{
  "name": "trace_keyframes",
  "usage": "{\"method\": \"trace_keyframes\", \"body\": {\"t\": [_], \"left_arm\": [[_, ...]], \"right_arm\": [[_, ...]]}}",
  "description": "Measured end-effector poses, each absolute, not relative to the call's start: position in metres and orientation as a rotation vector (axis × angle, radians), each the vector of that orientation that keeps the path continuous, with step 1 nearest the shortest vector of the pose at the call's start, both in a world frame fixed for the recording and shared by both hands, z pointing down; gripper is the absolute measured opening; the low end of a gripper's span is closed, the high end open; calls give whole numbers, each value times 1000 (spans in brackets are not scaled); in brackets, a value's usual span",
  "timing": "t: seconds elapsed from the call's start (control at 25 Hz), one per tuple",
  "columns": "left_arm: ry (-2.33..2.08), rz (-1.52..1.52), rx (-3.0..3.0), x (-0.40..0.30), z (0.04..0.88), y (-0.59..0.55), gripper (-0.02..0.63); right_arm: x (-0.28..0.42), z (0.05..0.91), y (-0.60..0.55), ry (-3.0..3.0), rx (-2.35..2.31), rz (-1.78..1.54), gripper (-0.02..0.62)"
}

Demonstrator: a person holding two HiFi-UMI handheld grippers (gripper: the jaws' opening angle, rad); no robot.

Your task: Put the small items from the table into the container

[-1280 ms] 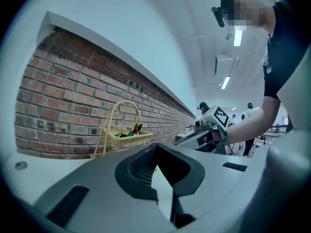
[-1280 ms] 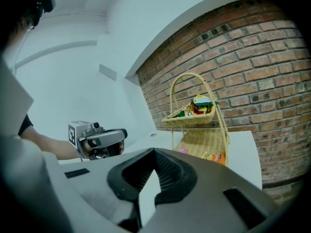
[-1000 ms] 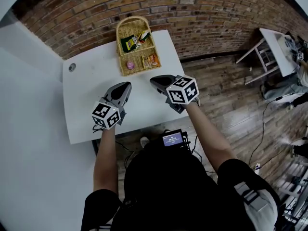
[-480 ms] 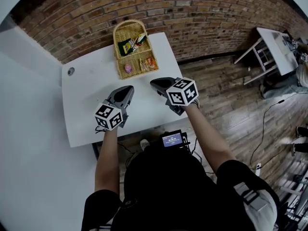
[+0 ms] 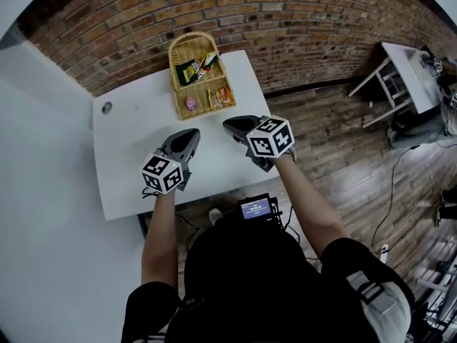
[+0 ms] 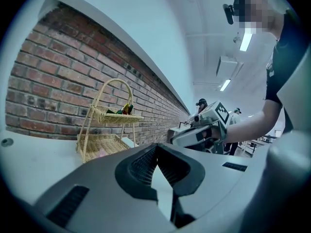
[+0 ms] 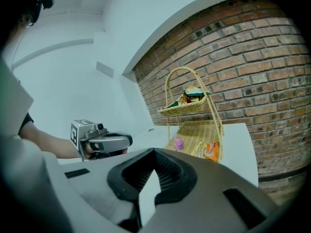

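Since no loose item shows on the white counter, the job looks finished: a green packet, a pink trinket and an orange packet lie inside the two-tier wicker basket. Short of the basket, left tongs and right tongs hover pressed together, empty.

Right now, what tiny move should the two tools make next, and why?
Probably ease both tools back and rest. The left tool and right tool are both shut on nothing, the snacks already sit in the wicker basket, and I see no loose item left on the white table to pick up.
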State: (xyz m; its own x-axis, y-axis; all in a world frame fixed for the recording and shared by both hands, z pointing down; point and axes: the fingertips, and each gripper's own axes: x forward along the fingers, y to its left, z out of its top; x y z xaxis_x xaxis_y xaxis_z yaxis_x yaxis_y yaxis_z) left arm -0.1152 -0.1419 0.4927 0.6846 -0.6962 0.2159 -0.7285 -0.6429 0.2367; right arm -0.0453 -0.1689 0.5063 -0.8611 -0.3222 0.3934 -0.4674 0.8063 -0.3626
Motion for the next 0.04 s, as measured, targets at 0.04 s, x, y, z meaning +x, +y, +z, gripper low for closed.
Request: {"method": "trace_keyframes", "body": {"t": [0.04], "left_arm": [[-1128, 151, 2593, -115, 493, -142, 6]], "right_arm": [[-45, 506, -169, -2680, 602, 654, 11]]}}
